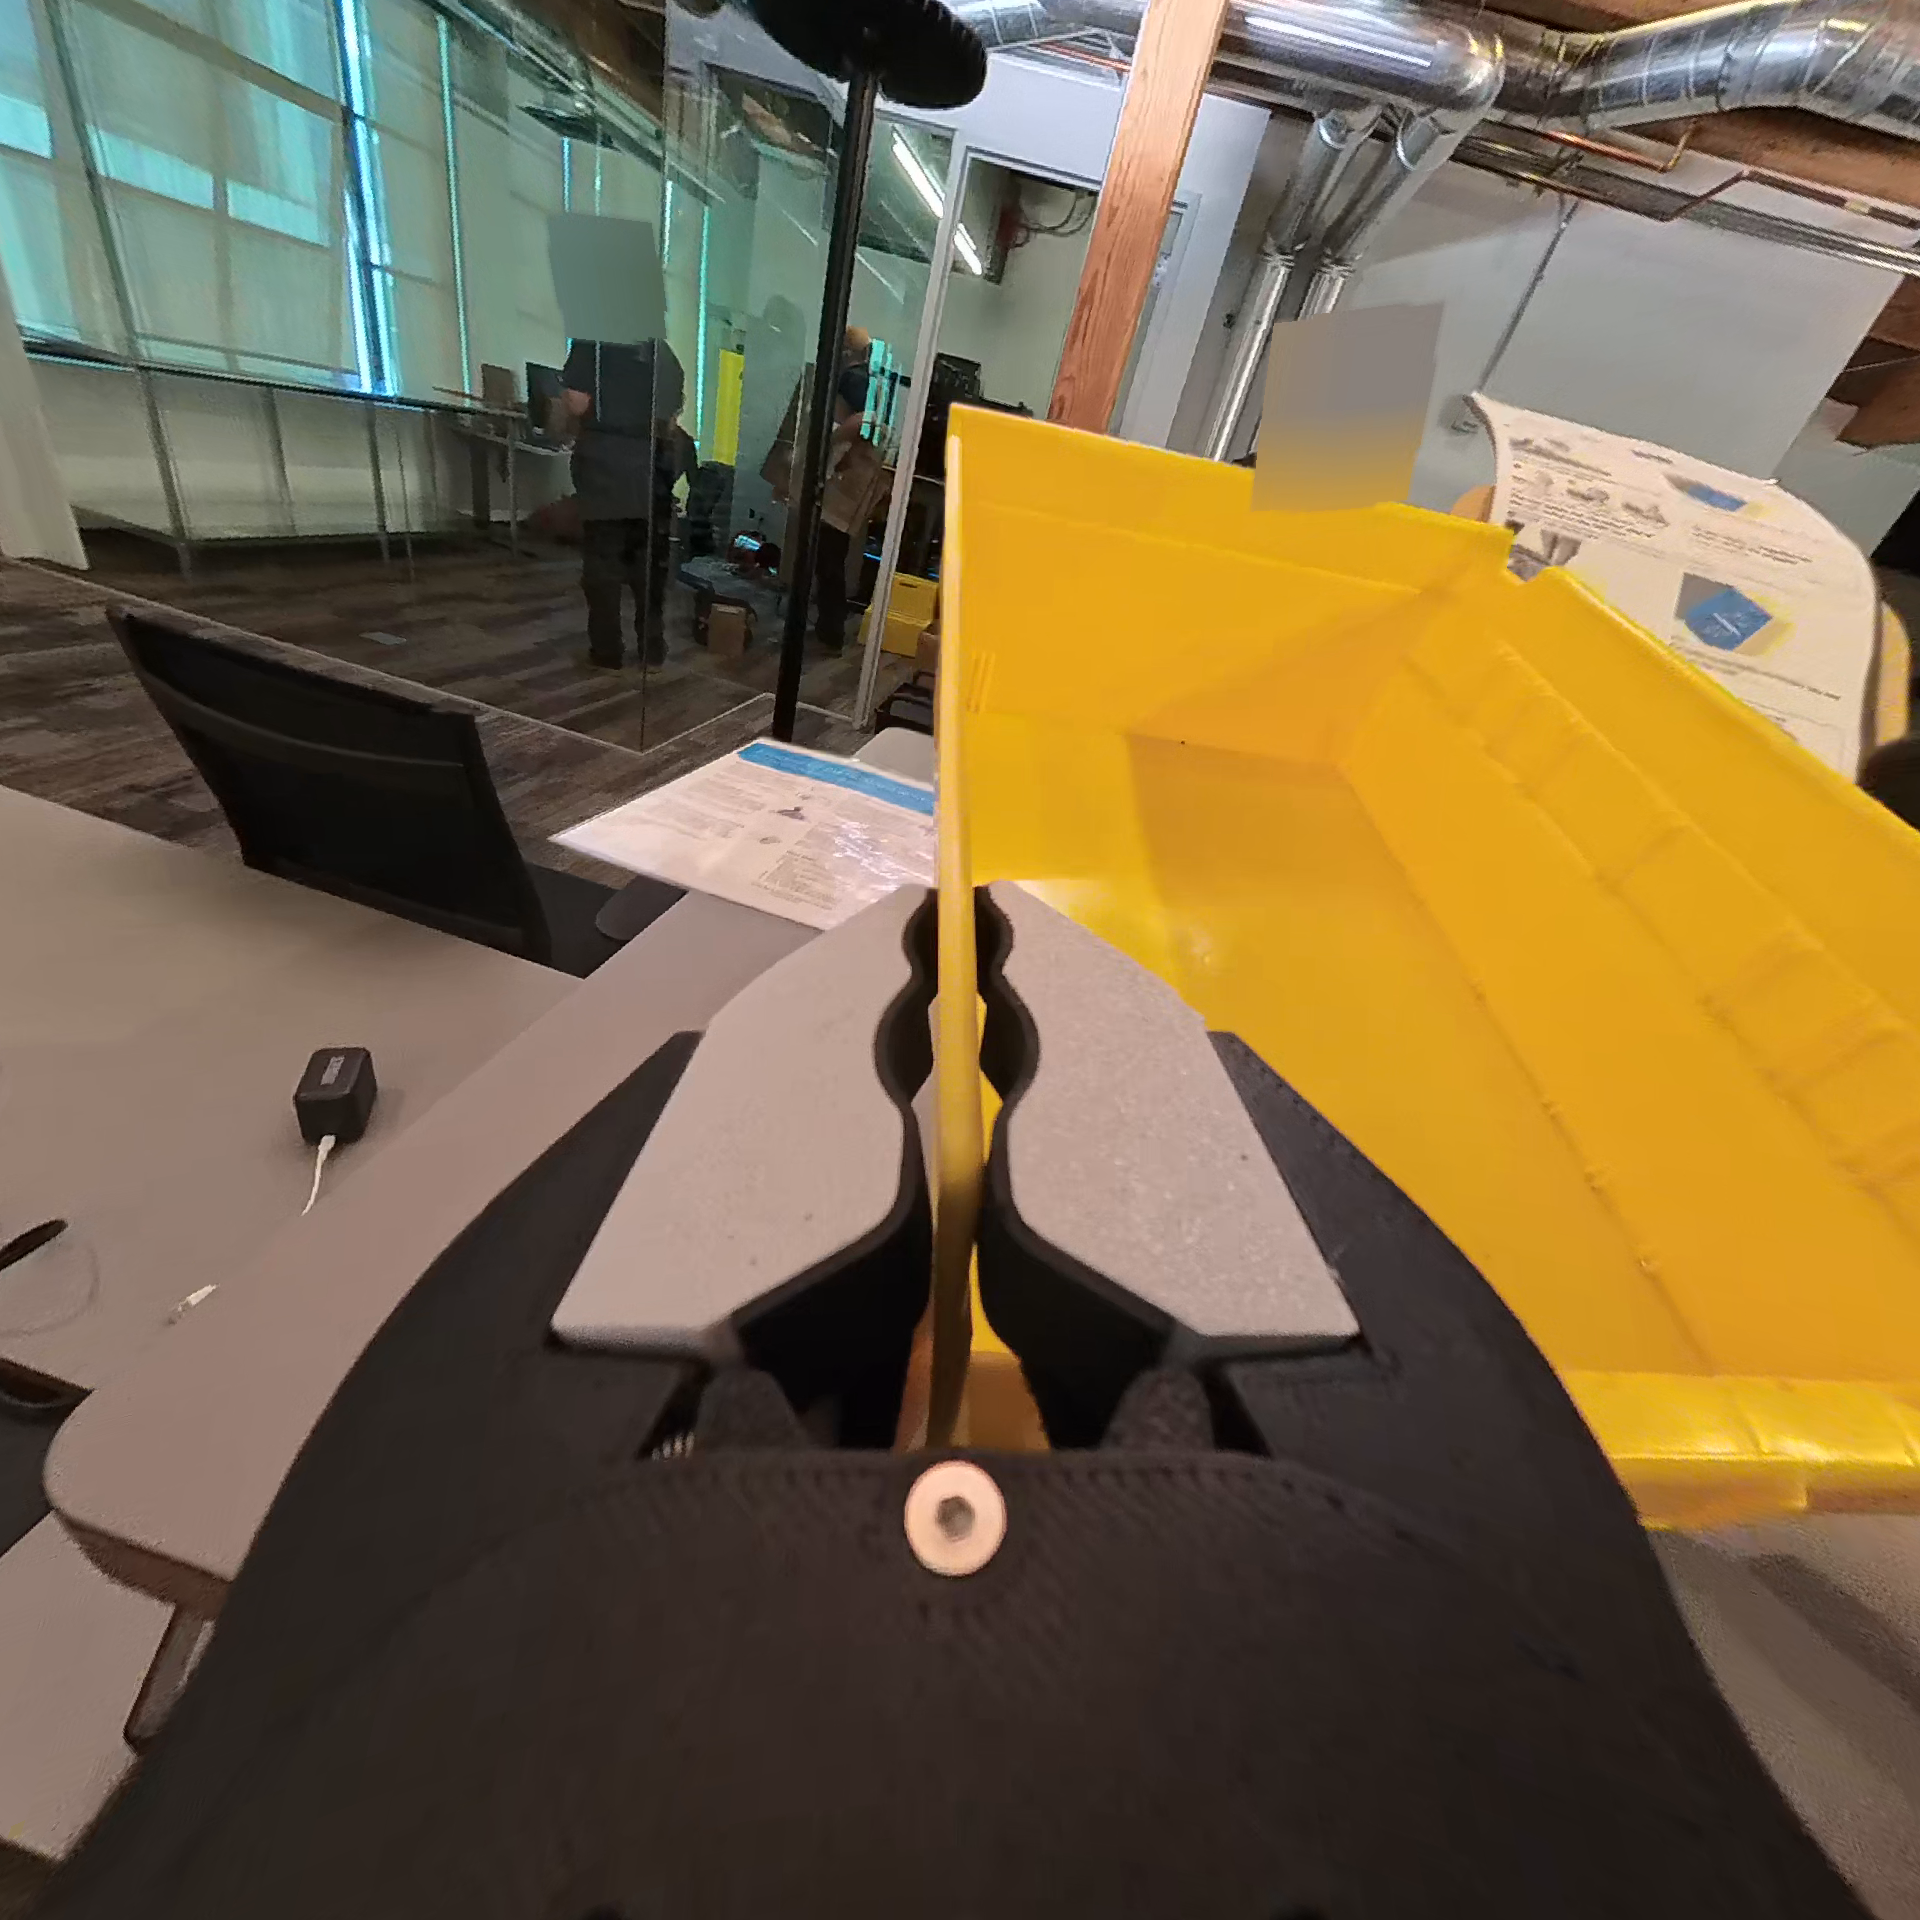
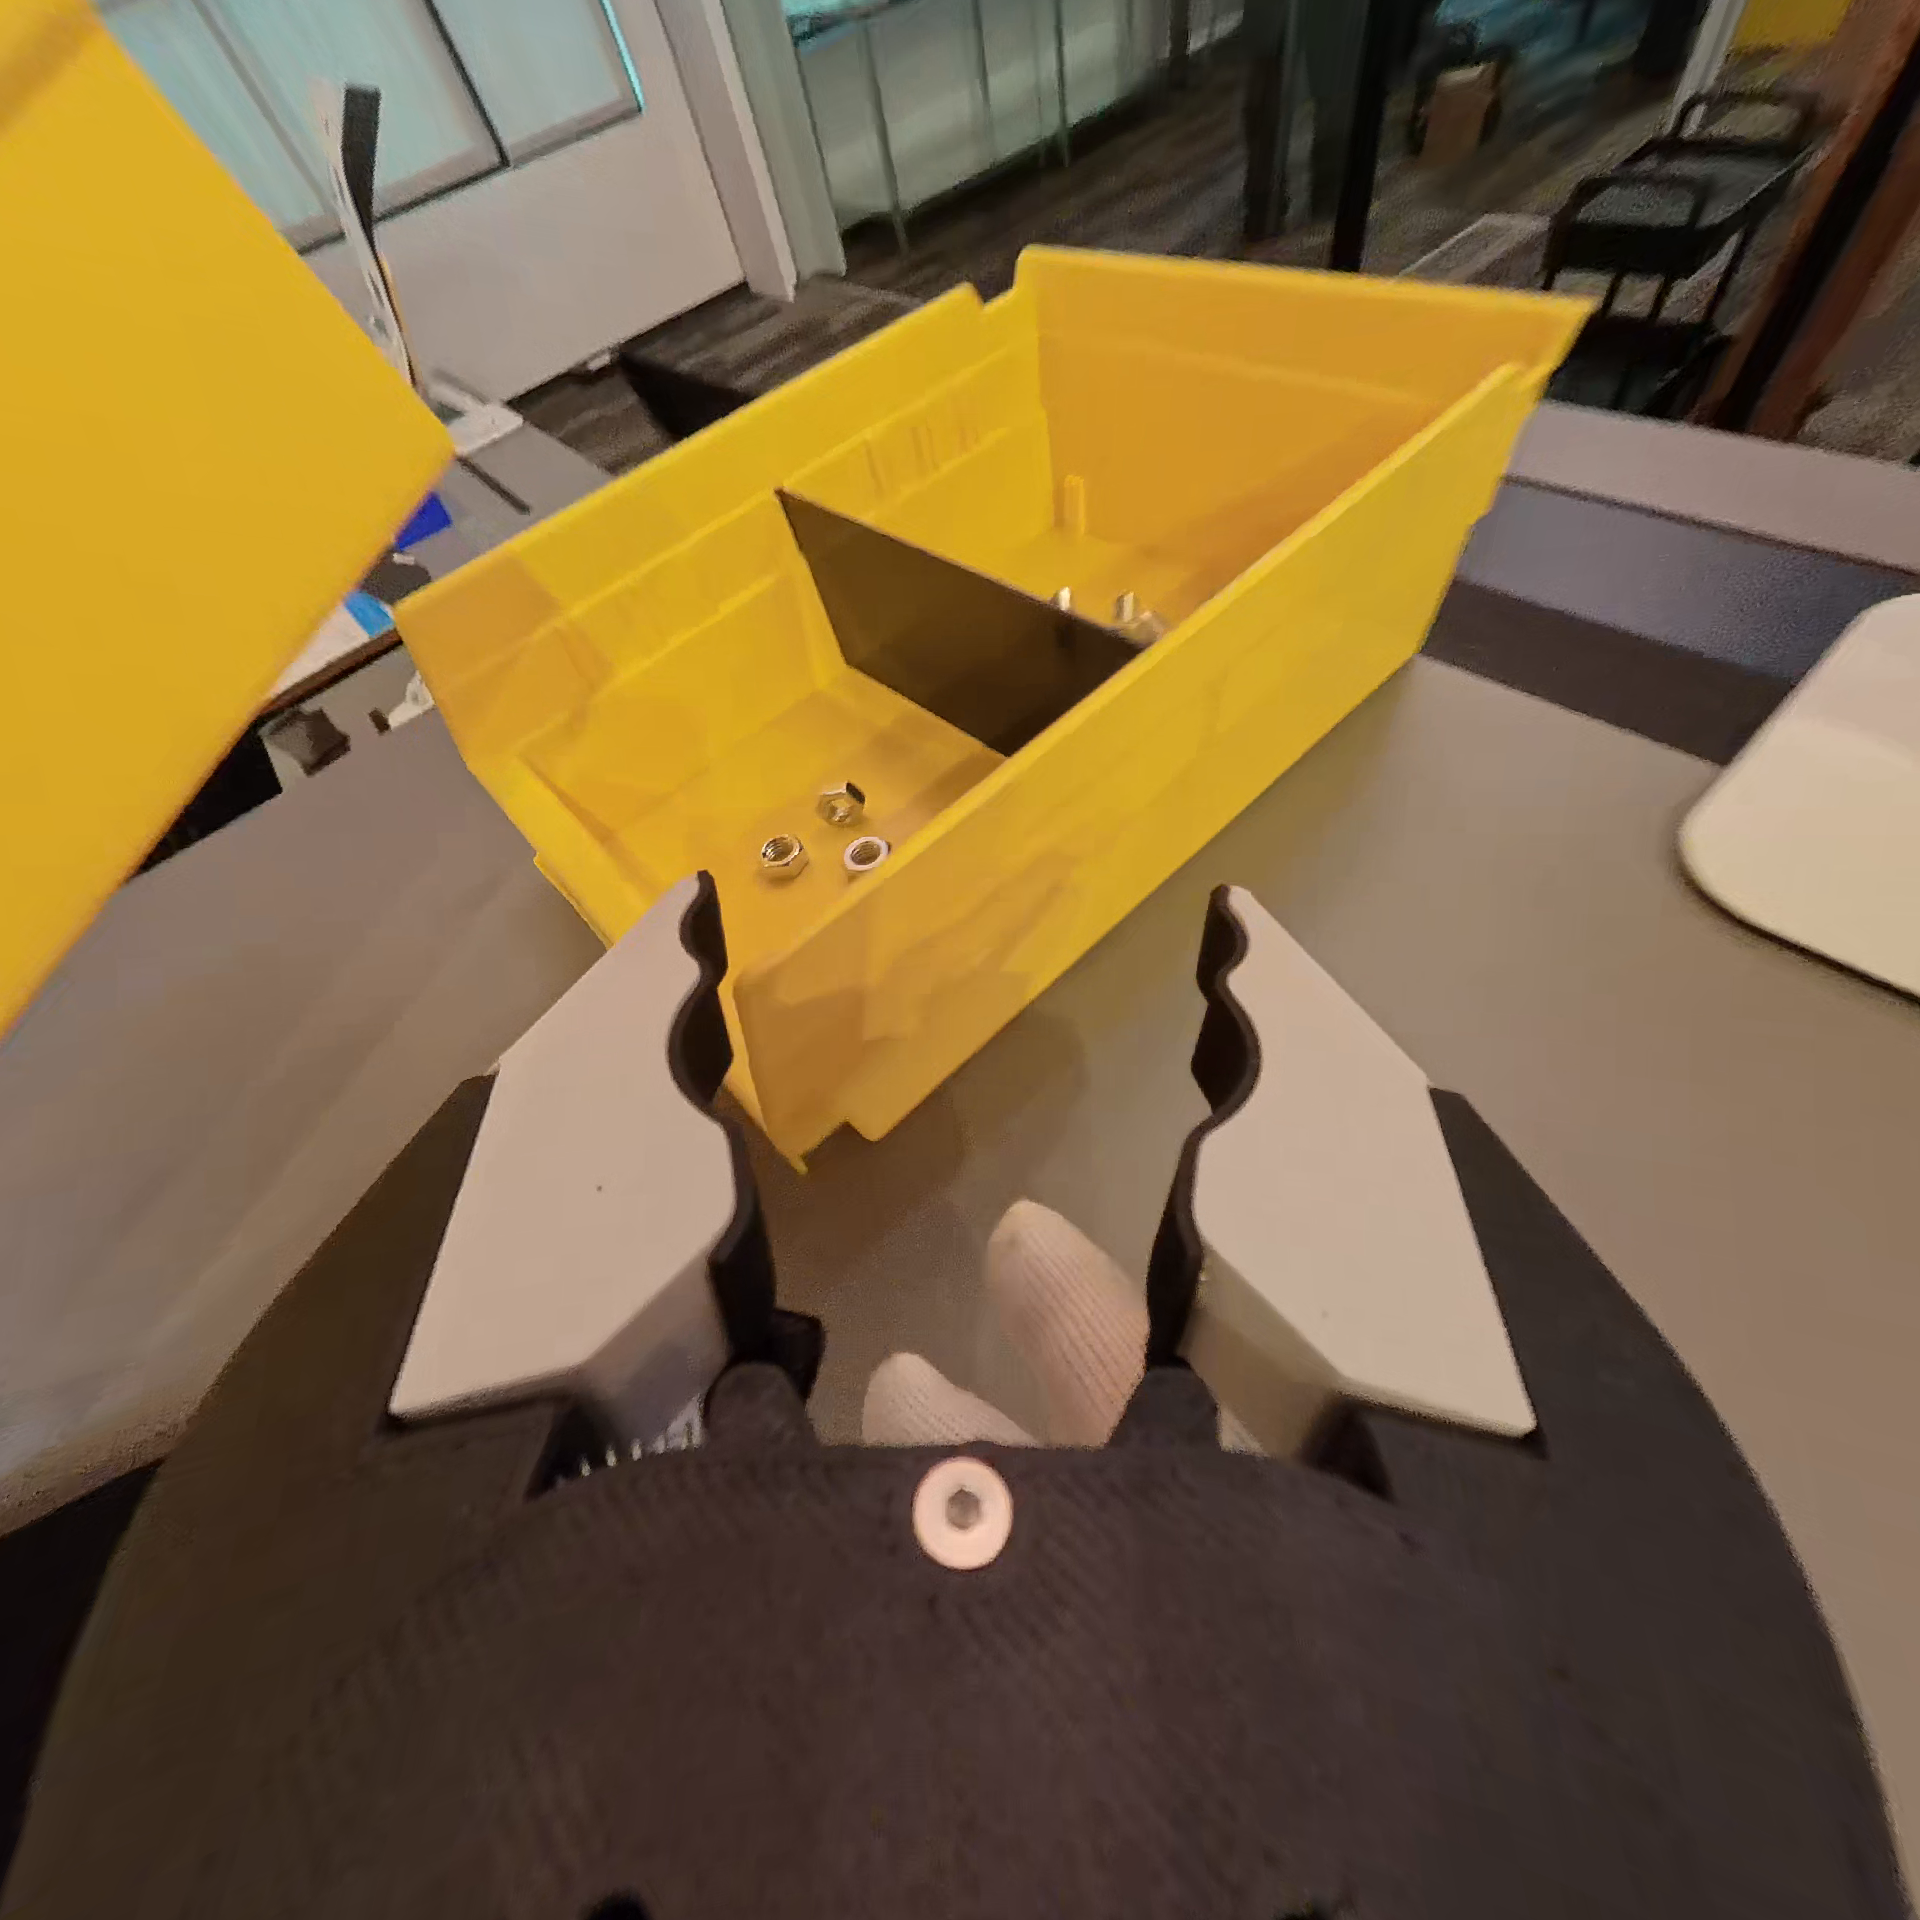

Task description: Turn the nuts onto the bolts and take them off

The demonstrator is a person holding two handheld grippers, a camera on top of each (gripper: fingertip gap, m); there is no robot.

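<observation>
1. Grey table (image 2: 1351,1039): carries a divided bin; a white object (image 2: 1829,821) lies at its right edge.
2. Lifted yellow bin (image 1: 1455,935): tilted, held off the table, interior bare; its outer wall shows at upper left in the right wrist view.
3. Divided yellow bin (image 2: 1091,790): rests on the table, split by a black divider (image 2: 935,623).
4. Left gripper (image 1: 956,925): clamped on the thin side wall of the lifted yellow bin.
5. Right gripper (image 2: 961,914): jaws wide apart, nothing between them, just short of the divided bin's near corner.
6. Bolts (image 2: 1101,608): far compartment, behind the divider, partly hidden.
7. Nuts (image 2: 826,831): three, loose on the near compartment floor.
</observation>
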